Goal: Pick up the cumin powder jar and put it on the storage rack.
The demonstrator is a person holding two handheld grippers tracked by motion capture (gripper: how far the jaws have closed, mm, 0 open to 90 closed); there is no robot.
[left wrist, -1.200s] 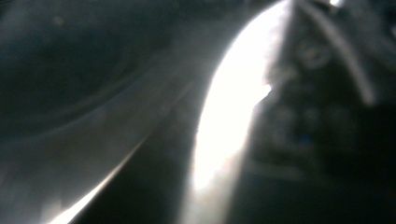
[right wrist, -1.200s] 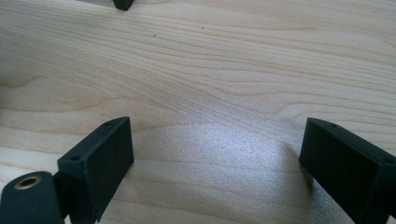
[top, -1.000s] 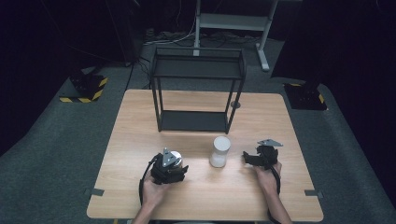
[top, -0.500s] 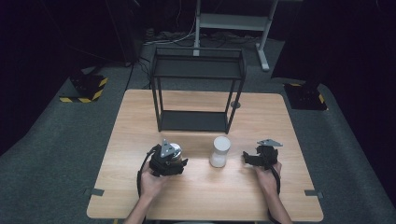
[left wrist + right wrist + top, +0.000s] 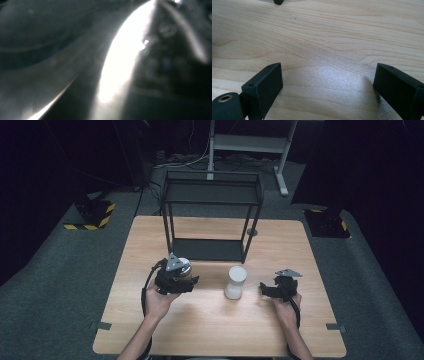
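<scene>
Table (image 5: 150, 330) in the high view carries a black rack (image 5: 210, 215) at 12 o'clock and a white jar (image 5: 235, 281) at centre, standing free. Left gripper (image 5: 176, 279) sits at its 9 o'clock, apparently against a silvery object; jaw state cannot be told. Right gripper (image 5: 272, 290) sits at 3 o'clock.

Left gripper view: blurred glare, nothing legible.

Right gripper view: right gripper (image 5: 327, 82) spread, bare wood between. Jar untouched; no step evidently completed.

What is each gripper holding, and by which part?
Right gripper: nothing, its jaws stand open over bare table. Left gripper: cannot be told; its own view is blurred.
</scene>
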